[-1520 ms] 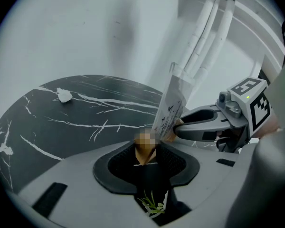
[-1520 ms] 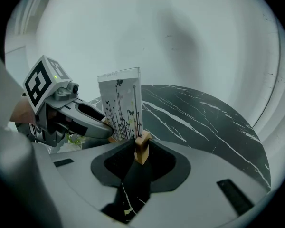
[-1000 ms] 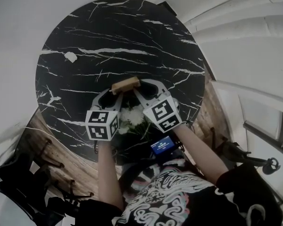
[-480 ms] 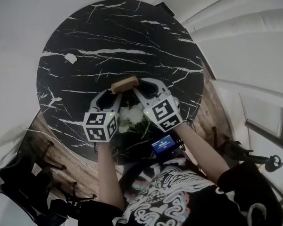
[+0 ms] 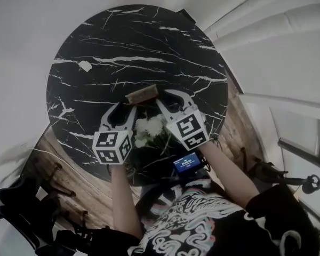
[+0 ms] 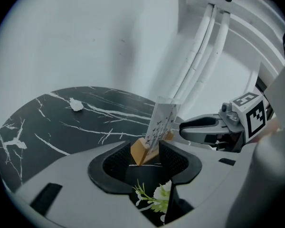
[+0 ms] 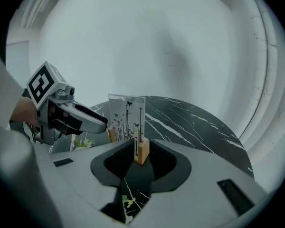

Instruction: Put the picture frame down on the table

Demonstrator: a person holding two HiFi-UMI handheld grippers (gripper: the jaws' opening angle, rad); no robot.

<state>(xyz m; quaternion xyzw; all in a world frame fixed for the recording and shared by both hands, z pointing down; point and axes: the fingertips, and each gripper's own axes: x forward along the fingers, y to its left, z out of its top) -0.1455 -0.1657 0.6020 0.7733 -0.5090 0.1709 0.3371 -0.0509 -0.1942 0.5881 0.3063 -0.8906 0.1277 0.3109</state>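
Note:
The picture frame [image 5: 142, 94] is a clear printed panel in a wooden base, and it seems to stand upright on the black marble table [image 5: 149, 36]. My left gripper [image 5: 122, 110] is open and a little back from the frame's left end; in the left gripper view the base [image 6: 143, 151] sits at the jaw tips with a gap on its right side. My right gripper [image 5: 165, 96] is at the other end. In the right gripper view both pads lie close against the wooden base [image 7: 142, 152], and the panel [image 7: 127, 118] rises above them.
White artificial flowers [image 5: 149, 128] lie on the table under and between the two grippers. A small white chip [image 5: 85, 65] lies at the table's far left. A device with a blue screen [image 5: 185, 163] is at the person's waist. White curved walls surround the table.
My left gripper has drawn back from the frame's left end. The right gripper and the frame have stayed about where they were.

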